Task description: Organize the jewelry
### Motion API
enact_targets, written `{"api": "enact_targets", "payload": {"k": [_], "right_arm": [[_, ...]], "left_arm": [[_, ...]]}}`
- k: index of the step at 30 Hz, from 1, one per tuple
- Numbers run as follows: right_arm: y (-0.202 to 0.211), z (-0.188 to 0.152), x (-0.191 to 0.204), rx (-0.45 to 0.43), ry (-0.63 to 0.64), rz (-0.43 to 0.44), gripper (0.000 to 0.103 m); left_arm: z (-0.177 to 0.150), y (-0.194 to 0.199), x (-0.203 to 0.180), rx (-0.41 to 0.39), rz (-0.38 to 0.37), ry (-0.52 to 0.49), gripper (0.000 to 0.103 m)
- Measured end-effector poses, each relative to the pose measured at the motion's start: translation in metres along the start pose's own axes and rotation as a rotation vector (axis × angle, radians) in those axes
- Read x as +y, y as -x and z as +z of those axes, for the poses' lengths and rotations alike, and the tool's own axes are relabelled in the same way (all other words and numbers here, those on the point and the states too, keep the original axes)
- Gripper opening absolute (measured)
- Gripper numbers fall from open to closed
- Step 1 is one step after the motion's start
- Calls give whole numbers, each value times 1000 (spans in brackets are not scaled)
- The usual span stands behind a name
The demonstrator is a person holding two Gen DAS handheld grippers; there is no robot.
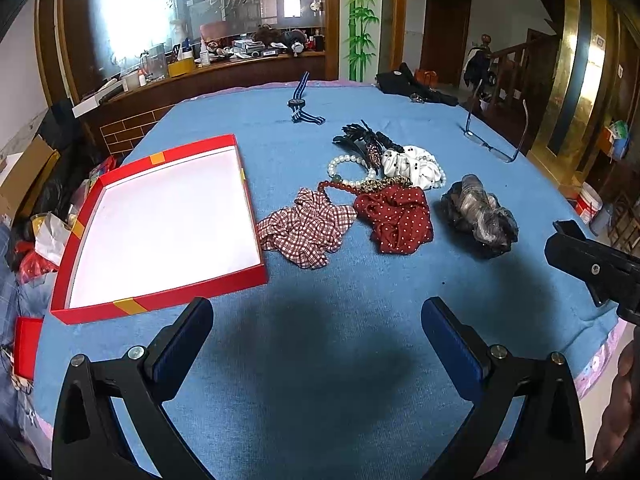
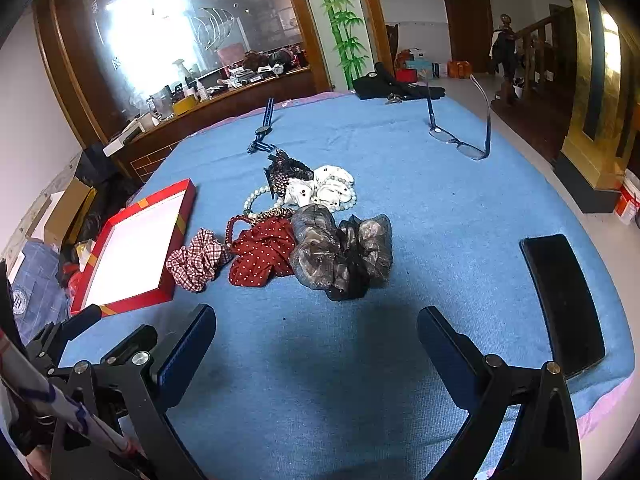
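Note:
A red box with a white inside lies open on the blue cloth at the left; it also shows in the right wrist view. A pile of accessories lies in the middle: a checked scrunchie, a red dotted scrunchie, a grey-black gauze scrunchie, a white dotted scrunchie, a pearl bracelet, red beads and black hair clips. My left gripper is open and empty, short of the pile. My right gripper is open and empty, just before the gauze scrunchie.
A striped-strap watch lies at the back. Blue-framed glasses stand at the right. A black phone lies near the right edge. Dark clothing sits at the far edge. Clutter and boxes sit left of the table.

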State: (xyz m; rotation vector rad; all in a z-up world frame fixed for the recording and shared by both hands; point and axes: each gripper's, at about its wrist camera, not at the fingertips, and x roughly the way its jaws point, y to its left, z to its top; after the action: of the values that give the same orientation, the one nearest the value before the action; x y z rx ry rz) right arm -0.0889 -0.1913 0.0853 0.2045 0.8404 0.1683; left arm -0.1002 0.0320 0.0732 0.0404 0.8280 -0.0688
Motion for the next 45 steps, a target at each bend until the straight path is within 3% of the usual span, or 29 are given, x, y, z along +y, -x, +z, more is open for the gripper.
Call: {"api": "enact_targets", "payload": {"k": [38,45], "right_arm": [[-14,6,4,21,16,-11,101],[-14,18,-8,19,-7,-11,86]], "left_arm": [[-4,-15,6,44,7,0,103],[28,-18,42,48,-25,58,103]]}}
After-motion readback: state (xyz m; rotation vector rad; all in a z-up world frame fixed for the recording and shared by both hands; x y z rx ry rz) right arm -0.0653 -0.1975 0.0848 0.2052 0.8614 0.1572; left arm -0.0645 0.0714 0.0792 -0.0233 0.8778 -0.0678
